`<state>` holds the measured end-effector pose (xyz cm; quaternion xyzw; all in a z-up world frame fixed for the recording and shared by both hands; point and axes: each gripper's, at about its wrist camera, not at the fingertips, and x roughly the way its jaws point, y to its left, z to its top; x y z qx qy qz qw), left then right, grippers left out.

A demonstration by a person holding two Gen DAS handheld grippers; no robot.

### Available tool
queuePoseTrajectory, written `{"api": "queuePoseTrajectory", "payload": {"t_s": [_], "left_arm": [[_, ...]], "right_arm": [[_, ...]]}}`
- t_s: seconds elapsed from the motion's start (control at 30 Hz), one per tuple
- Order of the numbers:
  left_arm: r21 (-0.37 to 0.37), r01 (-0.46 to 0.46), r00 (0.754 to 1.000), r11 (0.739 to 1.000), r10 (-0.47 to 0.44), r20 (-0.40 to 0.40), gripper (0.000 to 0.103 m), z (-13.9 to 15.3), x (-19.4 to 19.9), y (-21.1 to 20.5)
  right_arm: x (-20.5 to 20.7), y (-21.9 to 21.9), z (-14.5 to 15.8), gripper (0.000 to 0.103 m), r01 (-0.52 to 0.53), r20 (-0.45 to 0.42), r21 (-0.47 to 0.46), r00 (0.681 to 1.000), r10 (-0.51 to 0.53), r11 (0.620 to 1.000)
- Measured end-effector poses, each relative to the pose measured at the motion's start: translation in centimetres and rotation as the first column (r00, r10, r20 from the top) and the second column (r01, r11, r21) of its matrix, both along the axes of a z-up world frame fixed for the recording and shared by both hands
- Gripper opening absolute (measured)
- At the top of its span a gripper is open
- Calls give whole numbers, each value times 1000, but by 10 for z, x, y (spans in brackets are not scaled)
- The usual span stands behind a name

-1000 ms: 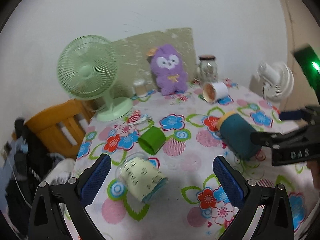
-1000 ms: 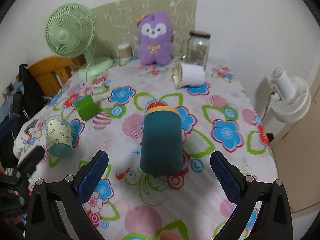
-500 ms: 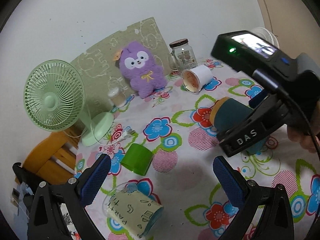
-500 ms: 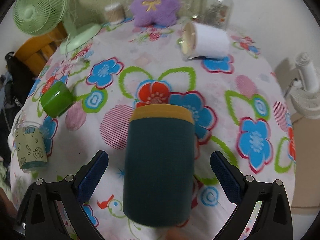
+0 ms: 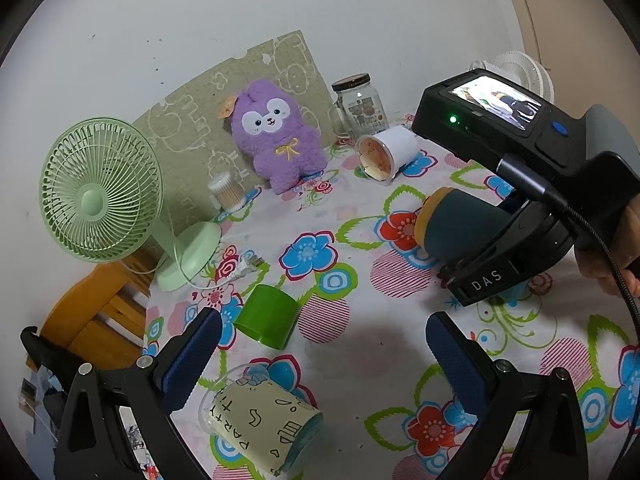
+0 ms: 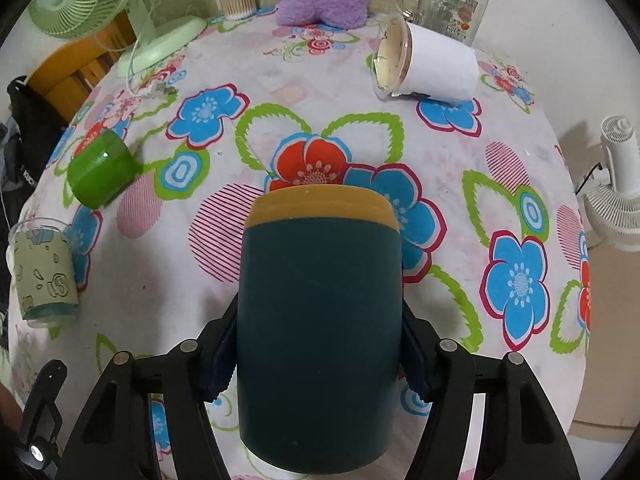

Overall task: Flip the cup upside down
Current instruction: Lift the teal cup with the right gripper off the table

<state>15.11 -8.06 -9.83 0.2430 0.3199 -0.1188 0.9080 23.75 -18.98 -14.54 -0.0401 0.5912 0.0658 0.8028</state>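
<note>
A dark teal cup with a yellow rim (image 6: pixel 320 320) lies on its side on the flowered tablecloth, rim pointing away. My right gripper (image 6: pixel 318 356) is shut on the teal cup, its blue pads pressed on both sides of it. In the left wrist view the teal cup (image 5: pixel 460 228) shows at the right inside the right gripper's black body. My left gripper (image 5: pixel 320 356) is open and empty above the cloth. A pale "PARTY" cup (image 5: pixel 260 420) lies on its side just below its left finger.
A green cup (image 5: pixel 268 316) and a white cup (image 5: pixel 384 152) lie on their sides. A green fan (image 5: pixel 104 196), a purple plush (image 5: pixel 280 136), a glass jar (image 5: pixel 358 108) and a swab tub (image 5: pixel 228 192) stand at the back. A white fan (image 6: pixel 620 184) stands off the table's right edge.
My right gripper moved forward around the teal cup and closed on it. My left gripper lifted and turned, so the pale cup now sits lower in its view.
</note>
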Motion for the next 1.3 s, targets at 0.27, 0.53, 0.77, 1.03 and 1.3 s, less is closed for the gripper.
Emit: {"api": "queuePoseTrajectory", "payload": {"t_s": [0.27, 0.53, 0.77, 1.03, 1.3], "left_arm": [[-27, -3, 1000, 1000, 4, 11, 103, 9, -11, 5], [-40, 31, 999, 999, -30, 26, 103, 18, -33, 4], [-47, 27, 998, 999, -24, 62, 103, 30, -56, 11], [-75, 26, 998, 997, -21, 66, 103, 35, -80, 18], [-79, 41, 998, 996, -37, 47, 103, 27, -106, 15]], "right_arm": [[-23, 7, 27, 69, -31, 58, 21, 998, 29, 999], [-51, 18, 51, 69, -76, 103, 31, 992, 72, 997], [-82, 22, 67, 69, -80, 149, 23, 986, 76, 997], [-117, 31, 79, 69, -107, 179, 20, 979, 102, 994], [-142, 35, 81, 69, -121, 179, 18, 977, 116, 992]]}}
